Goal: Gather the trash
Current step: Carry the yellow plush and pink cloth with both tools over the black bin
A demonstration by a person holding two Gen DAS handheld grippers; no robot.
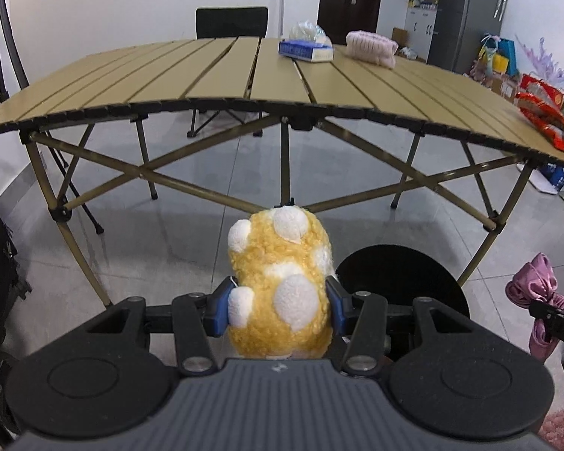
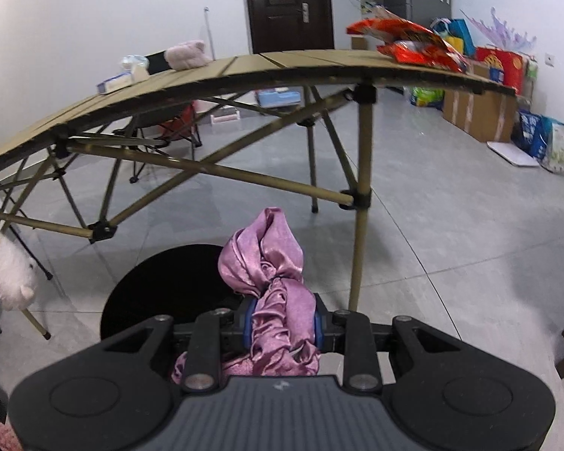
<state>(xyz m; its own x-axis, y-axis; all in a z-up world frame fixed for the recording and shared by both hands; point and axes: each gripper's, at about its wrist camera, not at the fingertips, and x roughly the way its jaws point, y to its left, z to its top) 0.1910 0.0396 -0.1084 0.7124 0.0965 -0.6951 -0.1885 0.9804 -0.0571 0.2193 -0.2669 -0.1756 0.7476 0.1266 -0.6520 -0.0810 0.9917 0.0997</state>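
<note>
My left gripper (image 1: 280, 306) is shut on a yellow plush toy with white spots (image 1: 282, 282), held above the floor just left of a round black bin (image 1: 402, 274). My right gripper (image 2: 282, 325) is shut on a crumpled purple satin cloth (image 2: 270, 263), held beside the same black bin (image 2: 161, 285), which lies to its left. The plush toy shows at the left edge of the right wrist view (image 2: 7, 270), and the purple cloth at the right edge of the left wrist view (image 1: 537, 293). Red snack wrappers (image 1: 545, 120) lie on the table's right end (image 2: 413, 45).
A tan slatted folding table (image 1: 206, 75) stands ahead with crossed legs beneath. On it are a blue tissue box (image 1: 306, 50), a pink knitted item (image 1: 372, 47) and a clear bag (image 1: 306, 30). A black chair (image 1: 231, 22) is behind. Boxes and bags (image 2: 500, 86) line the right wall.
</note>
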